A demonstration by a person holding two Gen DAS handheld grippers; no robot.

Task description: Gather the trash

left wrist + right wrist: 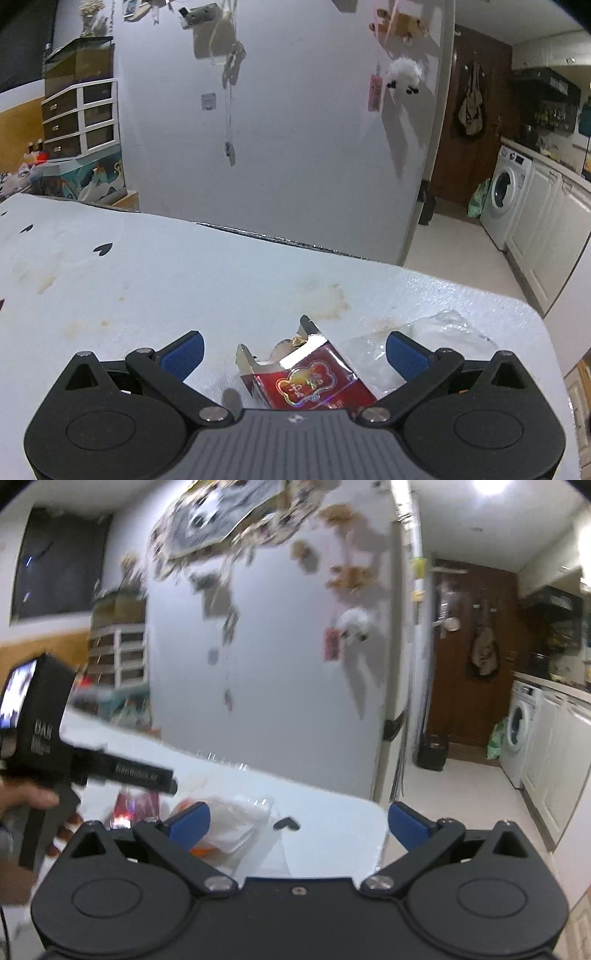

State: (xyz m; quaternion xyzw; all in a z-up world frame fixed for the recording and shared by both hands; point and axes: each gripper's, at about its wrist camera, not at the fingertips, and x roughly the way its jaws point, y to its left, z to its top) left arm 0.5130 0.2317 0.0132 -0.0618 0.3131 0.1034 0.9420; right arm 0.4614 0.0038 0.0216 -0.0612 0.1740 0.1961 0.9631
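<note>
On table (184, 280), near its right corner: torn snack wrapper (310, 380), with crumpled clear plastic (436, 332) just to its right. Behind table edge, fridge door (295, 147); farther right, washing machine (506, 192) under counter.

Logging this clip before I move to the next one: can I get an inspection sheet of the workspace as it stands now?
Surface: white tablecloth with black hearts and brownish stains.
Job's things: torn red wrapper lying between the left gripper's fingers; clear plastic beside it, at the table corner.
Clutter: white bag over something orange in the blurred right wrist view.
Grippers: left open, around the wrapper, not closed on it; right gripper open, holding nothing.
Cables: nothing seen on the table.
Surroundings: white wall with hanging trinkets, drawer unit, brown door, washing machine.
</note>
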